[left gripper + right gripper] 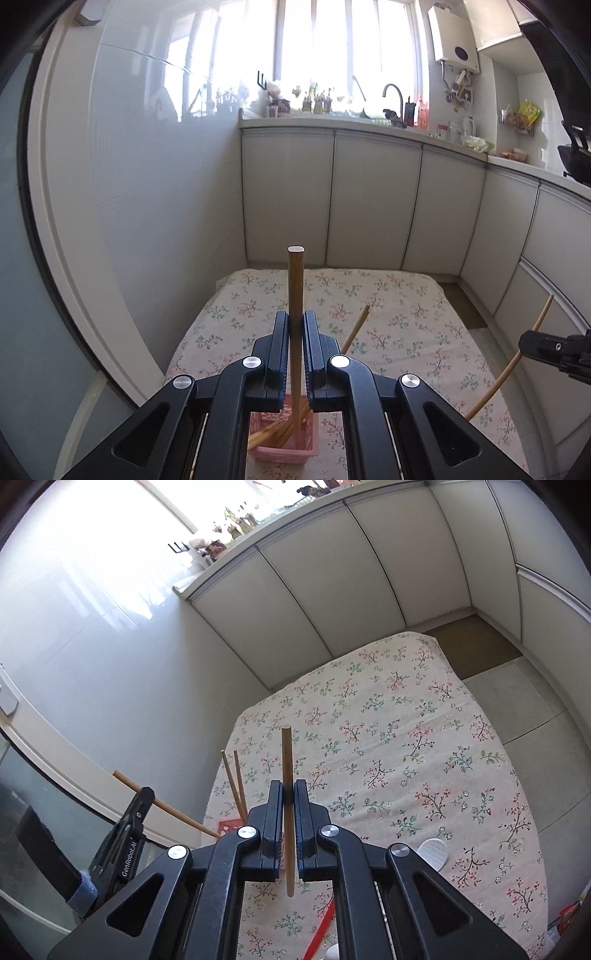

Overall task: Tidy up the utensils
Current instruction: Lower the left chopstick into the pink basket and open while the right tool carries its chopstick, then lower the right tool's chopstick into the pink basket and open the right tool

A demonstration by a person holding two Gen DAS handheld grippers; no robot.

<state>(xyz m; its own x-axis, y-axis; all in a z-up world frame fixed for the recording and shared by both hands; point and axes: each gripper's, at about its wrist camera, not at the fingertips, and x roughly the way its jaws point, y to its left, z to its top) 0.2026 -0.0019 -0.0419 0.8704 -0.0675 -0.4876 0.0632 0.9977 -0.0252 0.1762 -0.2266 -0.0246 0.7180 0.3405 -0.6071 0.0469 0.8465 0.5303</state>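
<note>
My left gripper (295, 317) is shut on a wooden chopstick (295, 280) that stands upright, its lower end down in a pink slotted basket (282, 448) on the floral tablecloth (399, 317). Other chopsticks (355, 328) lean in the basket. My right gripper (289, 786) is shut on another wooden chopstick (286, 760), held upright above the cloth, right of the basket (227, 827). That gripper (554, 349) and its chopstick (509, 369) show at the right edge of the left wrist view. The left gripper (129, 823) shows at the lower left of the right wrist view.
A white ribbed utensil (433, 853) and a red handle (321, 930) lie on the cloth near the front. White cabinets (373, 199) stand behind the table, a glossy wall (147, 184) to its left. Floor tiles (546, 709) lie to the right.
</note>
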